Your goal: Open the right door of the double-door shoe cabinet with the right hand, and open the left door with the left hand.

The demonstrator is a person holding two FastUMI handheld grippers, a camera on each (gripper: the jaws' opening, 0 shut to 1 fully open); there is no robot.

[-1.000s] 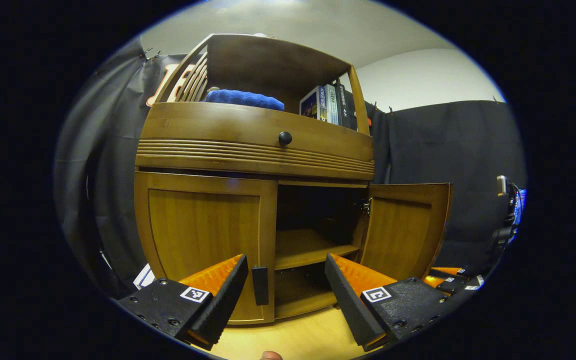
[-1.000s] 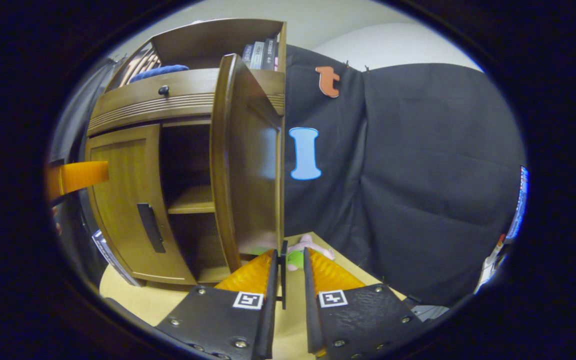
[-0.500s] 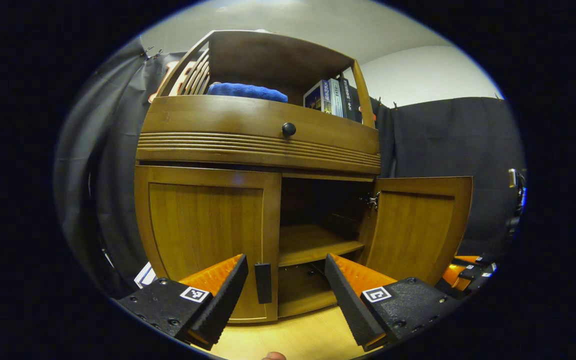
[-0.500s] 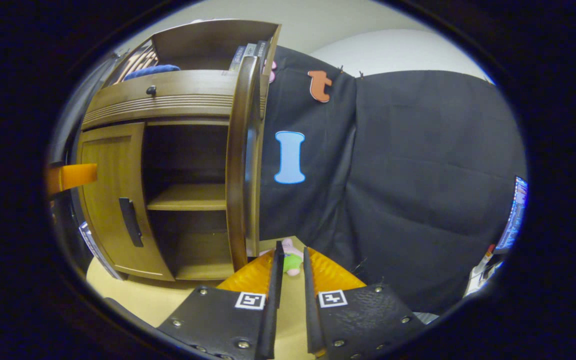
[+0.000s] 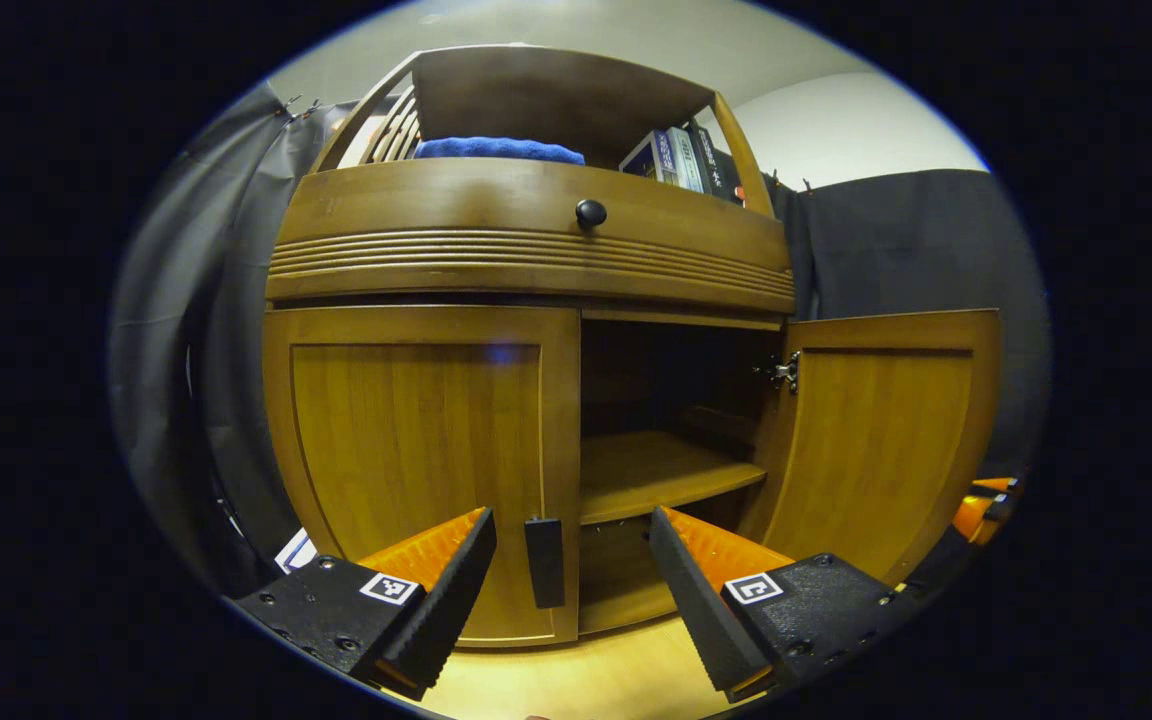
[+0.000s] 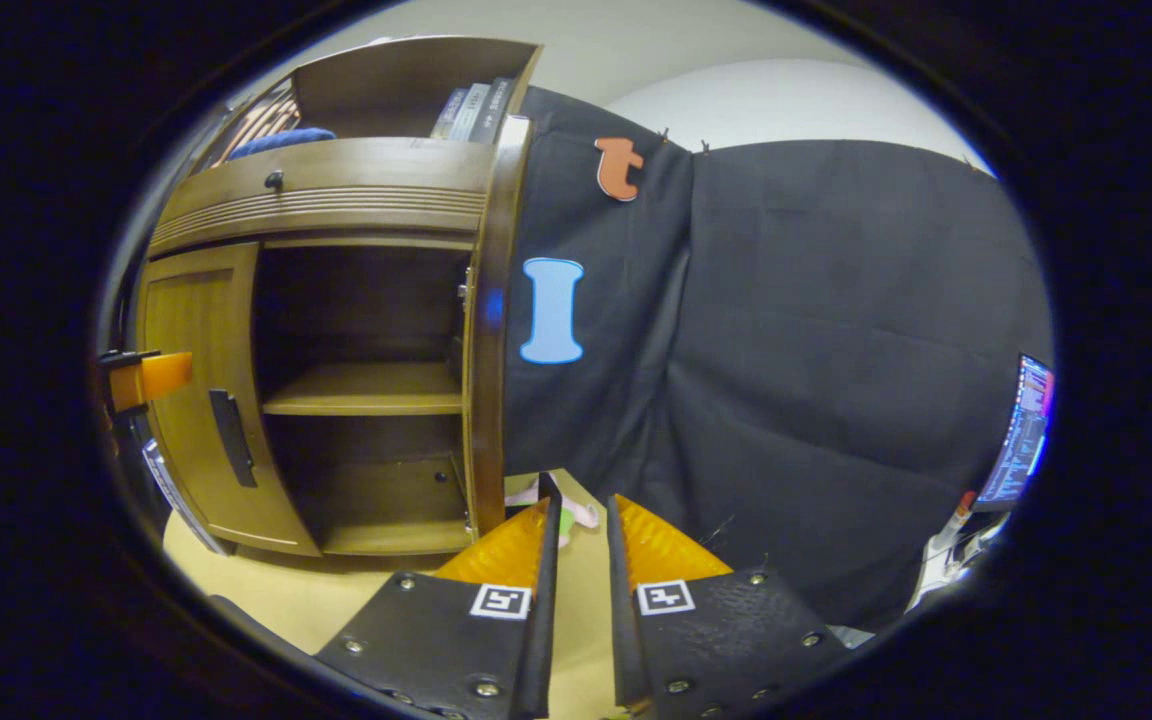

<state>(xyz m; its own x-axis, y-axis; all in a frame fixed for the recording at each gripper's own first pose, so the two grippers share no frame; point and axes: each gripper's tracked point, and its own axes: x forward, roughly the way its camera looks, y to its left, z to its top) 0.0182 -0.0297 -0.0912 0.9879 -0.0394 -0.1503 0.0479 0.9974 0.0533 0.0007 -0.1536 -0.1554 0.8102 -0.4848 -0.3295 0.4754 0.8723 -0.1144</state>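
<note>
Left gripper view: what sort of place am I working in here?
Most likely a staged recording booth, not a lived-in home: black cloth wall hangs behind a wooden shoe cabinet on a pale wood floor, with books and a blue towel on its top shelf.

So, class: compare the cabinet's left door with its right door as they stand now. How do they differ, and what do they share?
The left door is shut, flush with the cabinet front; the right door is swung wide open. The left door shows its outer face with a black handle; the right door shows its inner face and a metal hinge. Both are brown wooden framed panels.
</note>
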